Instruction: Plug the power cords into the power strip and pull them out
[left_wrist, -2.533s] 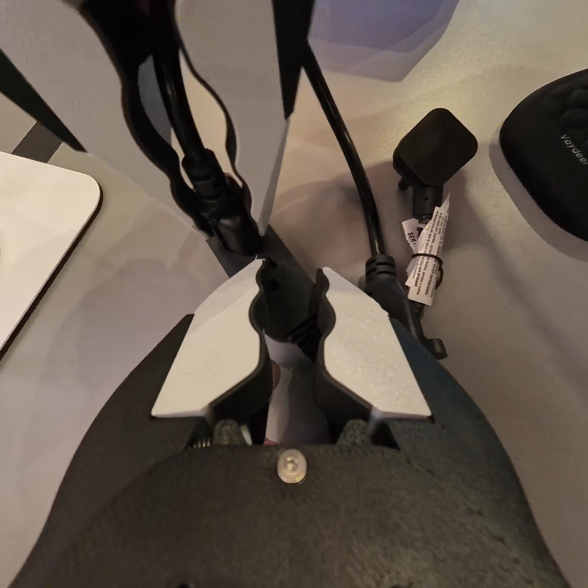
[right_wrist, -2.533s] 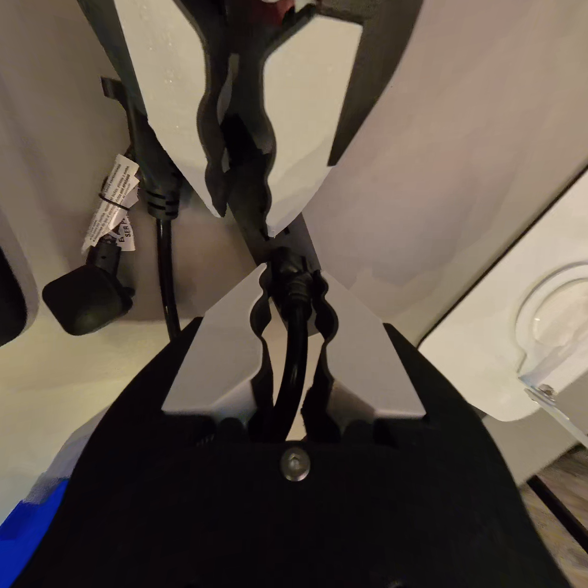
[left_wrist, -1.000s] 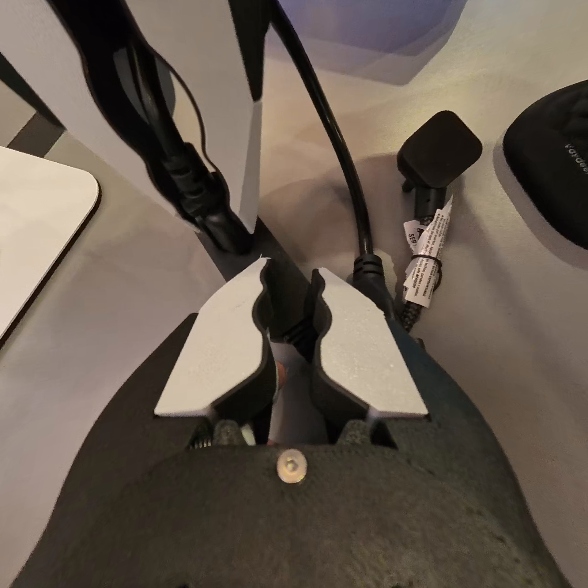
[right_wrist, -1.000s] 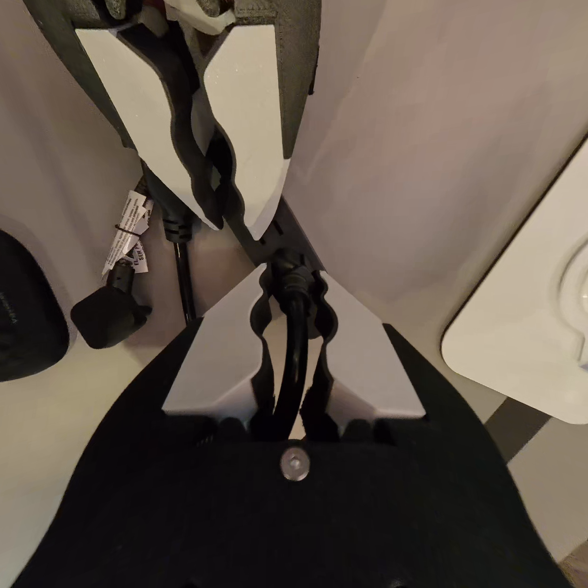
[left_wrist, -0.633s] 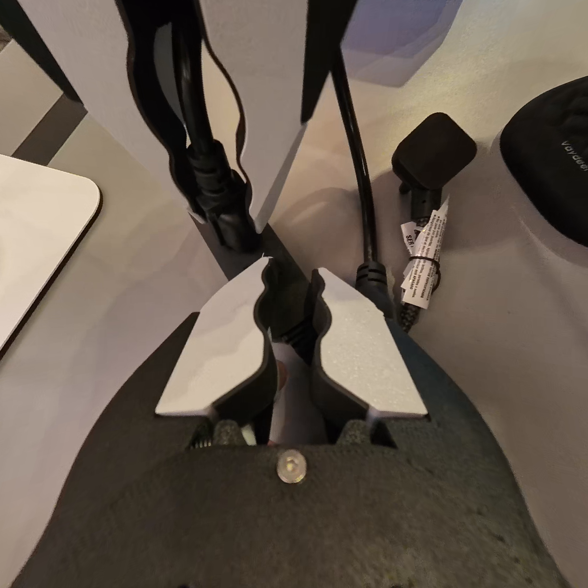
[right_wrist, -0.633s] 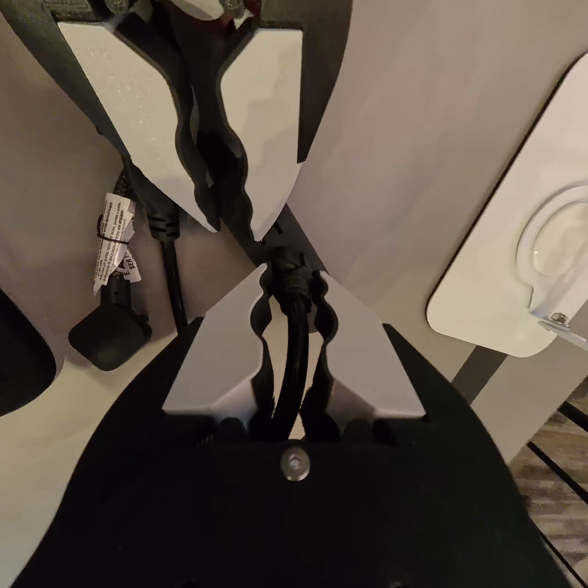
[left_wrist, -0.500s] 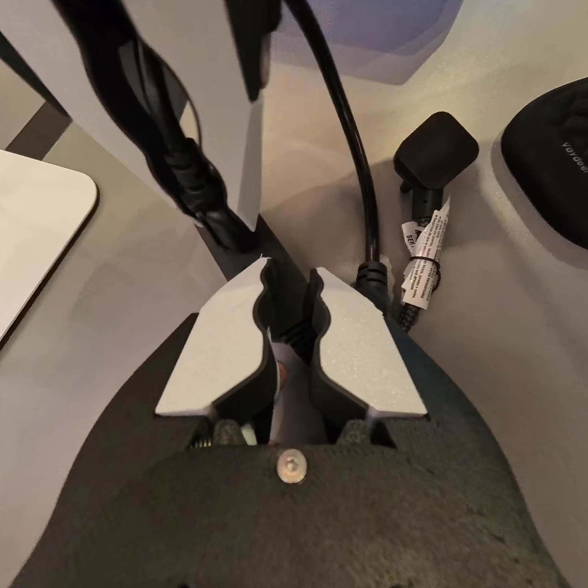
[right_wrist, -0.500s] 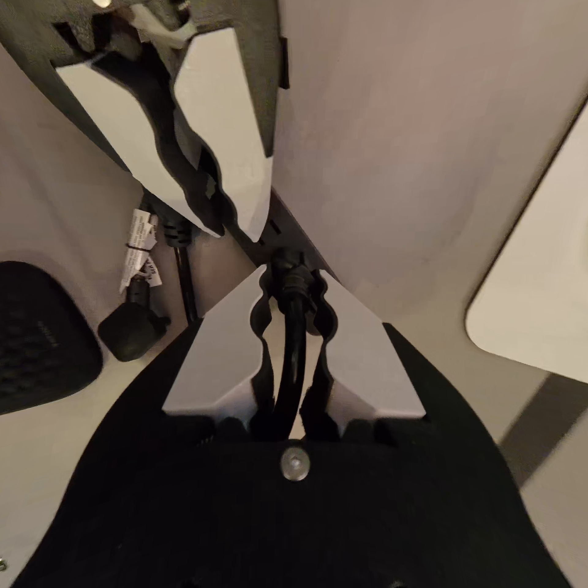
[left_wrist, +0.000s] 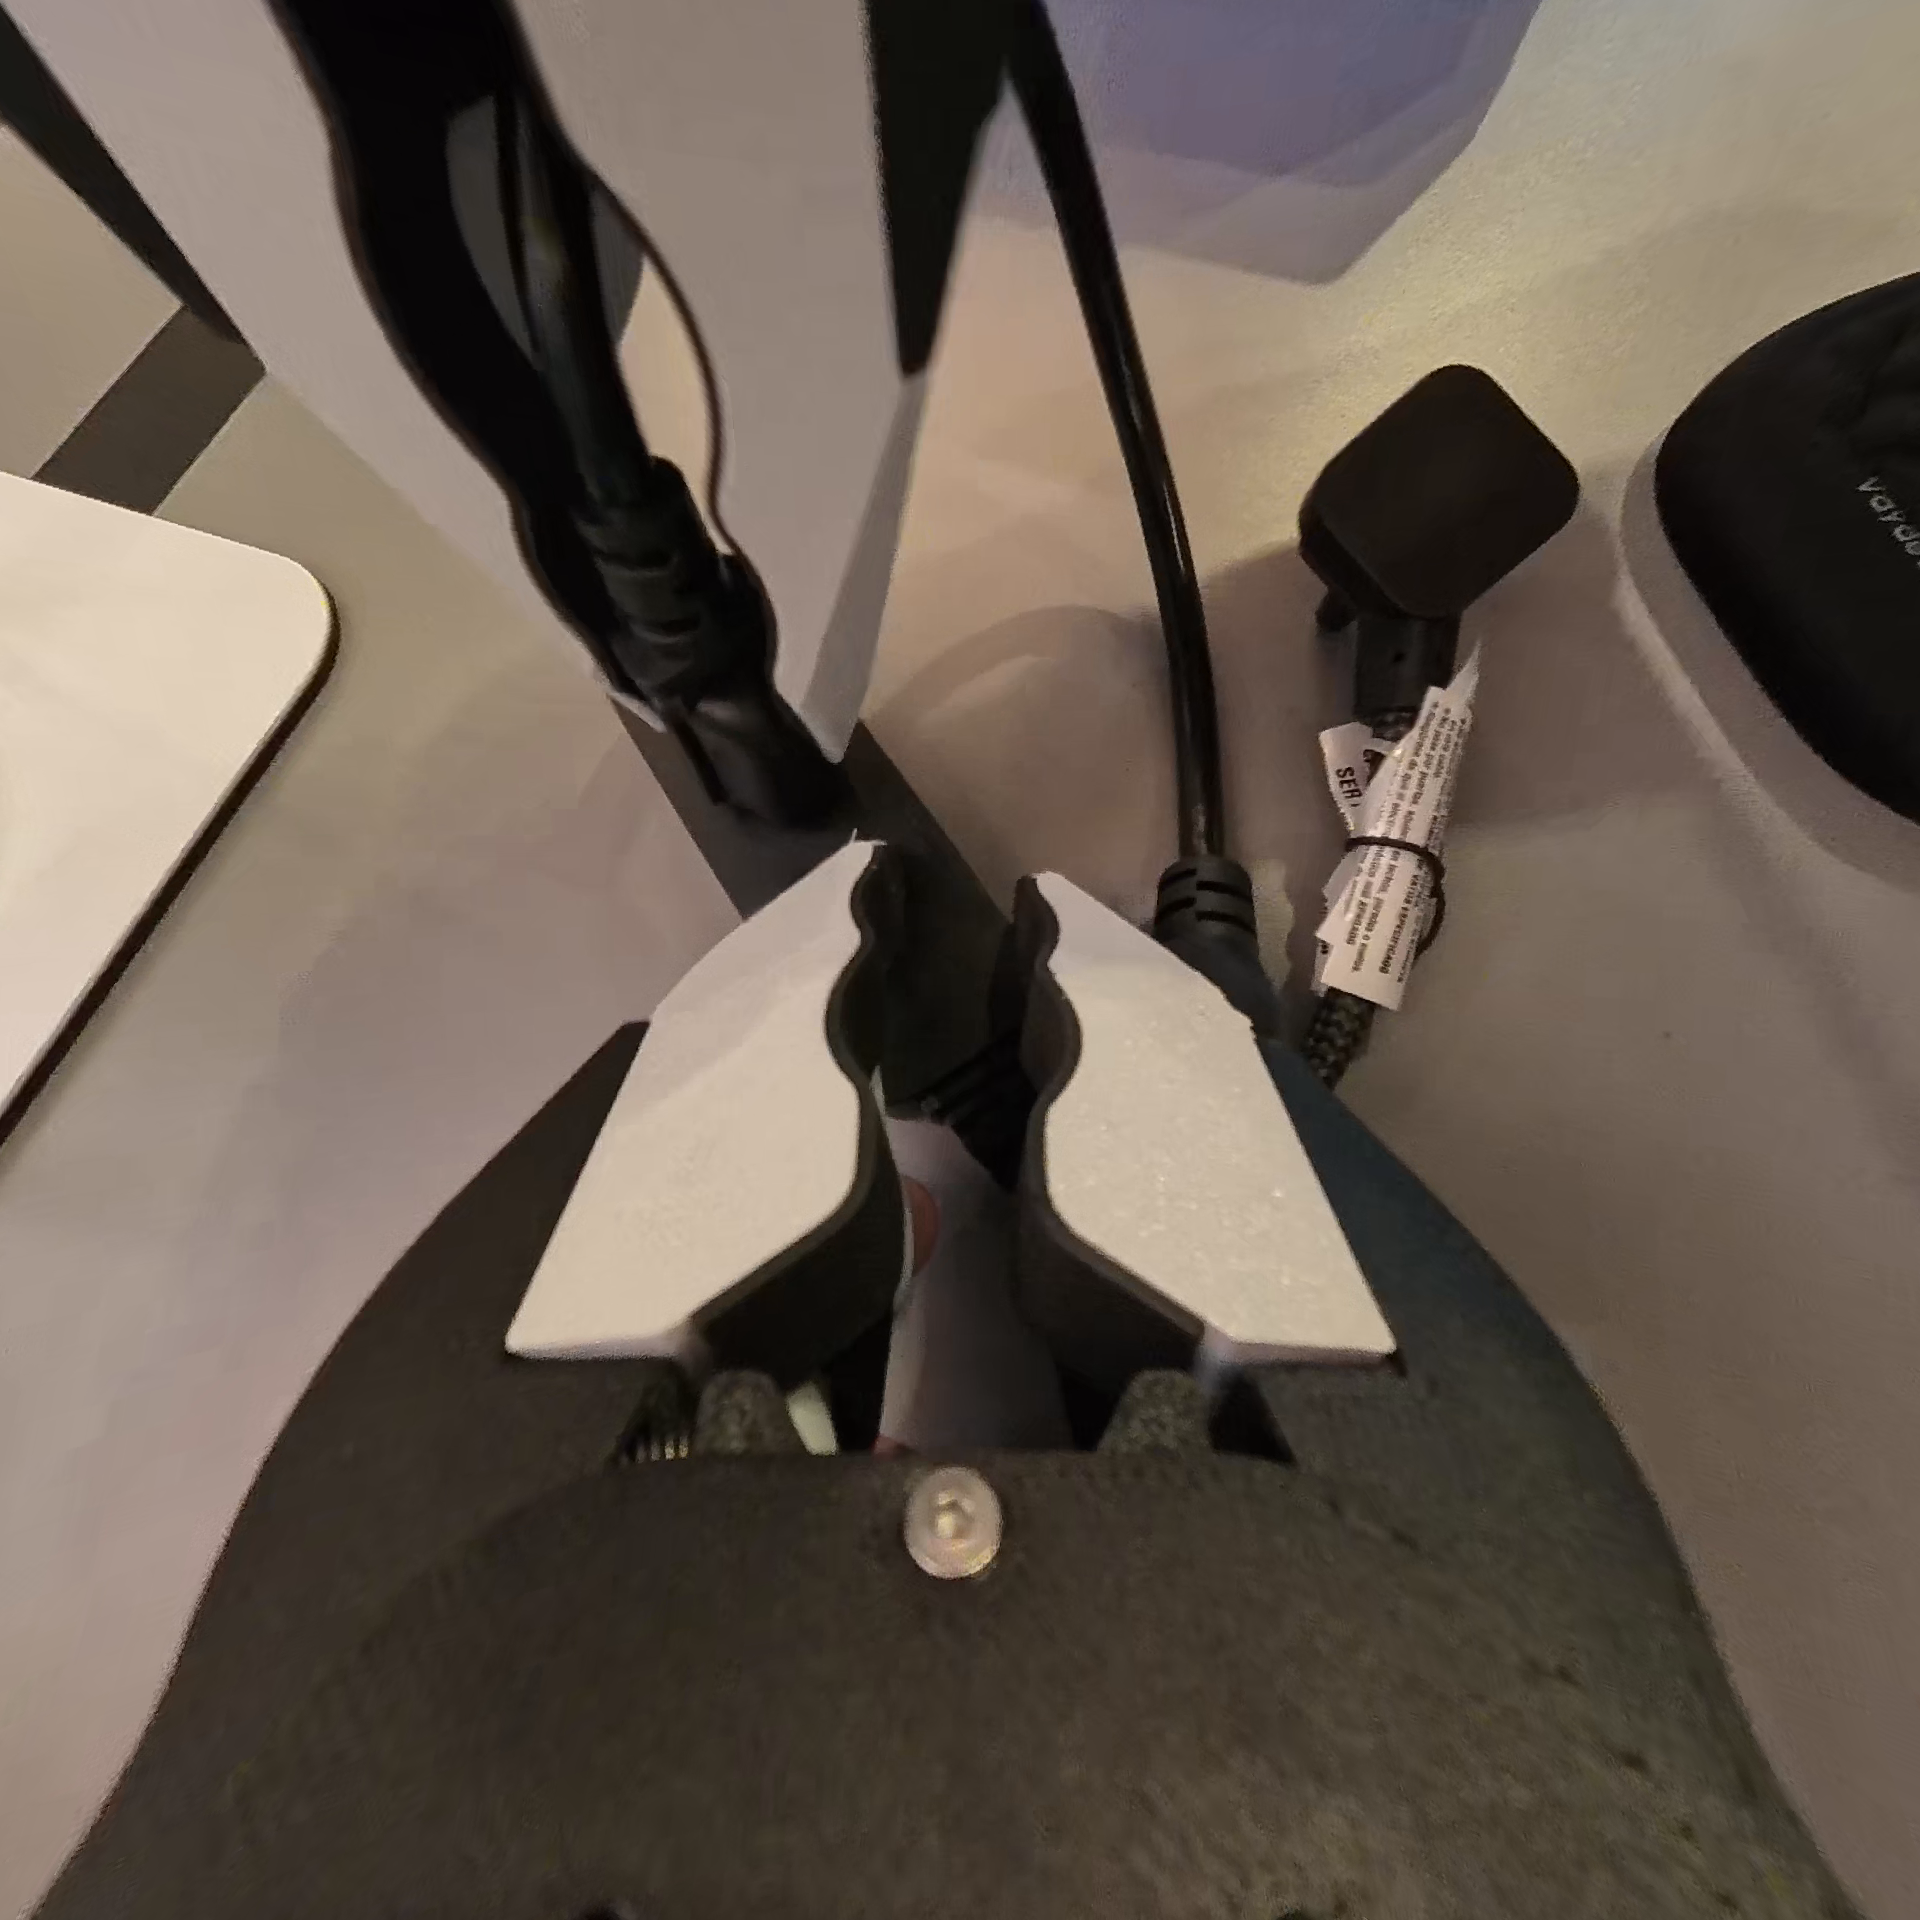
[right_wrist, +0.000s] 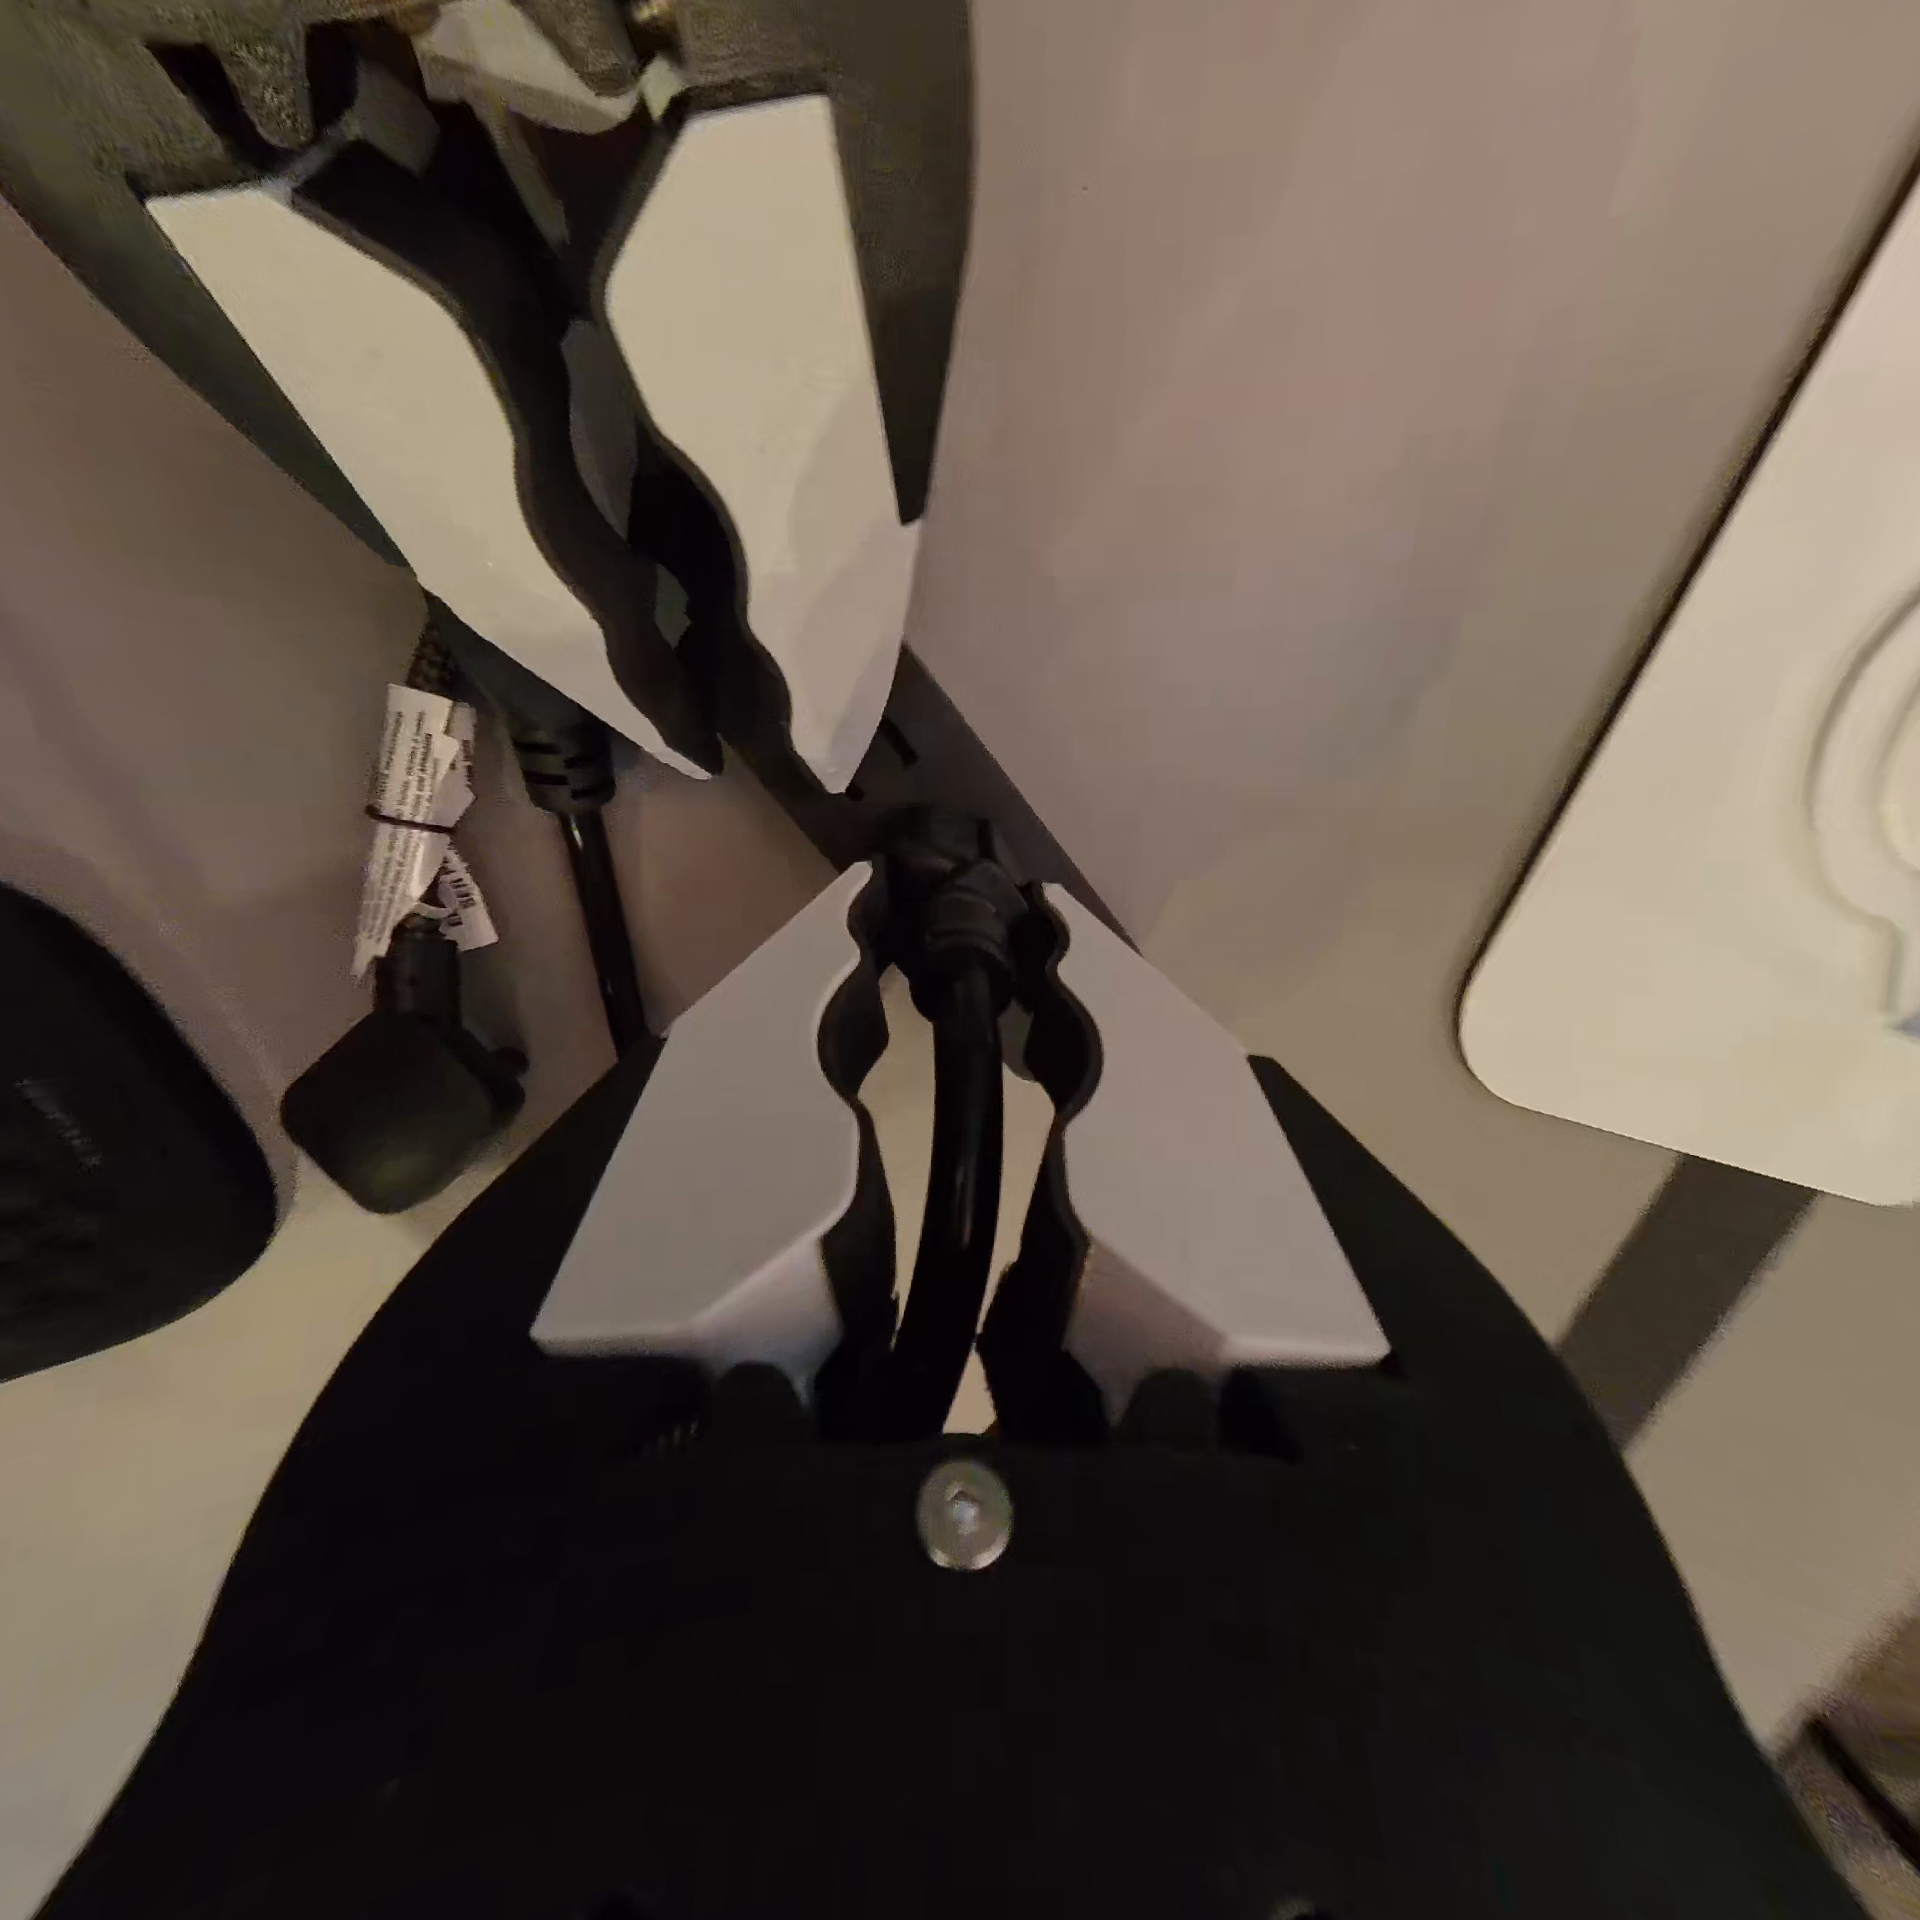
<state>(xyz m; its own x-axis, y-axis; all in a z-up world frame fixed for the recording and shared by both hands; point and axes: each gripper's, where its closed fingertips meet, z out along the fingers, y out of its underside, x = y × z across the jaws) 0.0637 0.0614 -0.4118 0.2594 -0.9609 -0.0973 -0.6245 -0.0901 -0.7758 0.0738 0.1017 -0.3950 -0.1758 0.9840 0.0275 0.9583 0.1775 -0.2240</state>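
Note:
A dark grey power strip (left_wrist: 925, 831) lies on the pale table. My left gripper (left_wrist: 951, 883) is shut on the strip's near end, where ribbed black cable relief shows between its fingers. My right gripper (right_wrist: 954, 883) is shut on a black plug (right_wrist: 956, 904), and its cord (right_wrist: 961, 1143) runs back between the fingers. The plug's front end sits against the strip's slotted face (right_wrist: 925, 748); the prongs are hidden. Each gripper shows in the other's view, the right one (left_wrist: 738, 727) and the left one (right_wrist: 774, 774), tip to tip.
A second black cord (left_wrist: 1174, 520) with its plug (left_wrist: 1205, 914) lies beside the strip. A black adapter plug (left_wrist: 1444, 488) with white tags (left_wrist: 1382, 831) lies to the right, then a black padded rest (left_wrist: 1829, 499). A white board (left_wrist: 114, 748) lies on the other side. The gap from one gripper's tips to the other's is roughly 5 cm.
The right gripper has rocked from side to side with the plug held at the strip. The left gripper has stayed shut on the strip's end.

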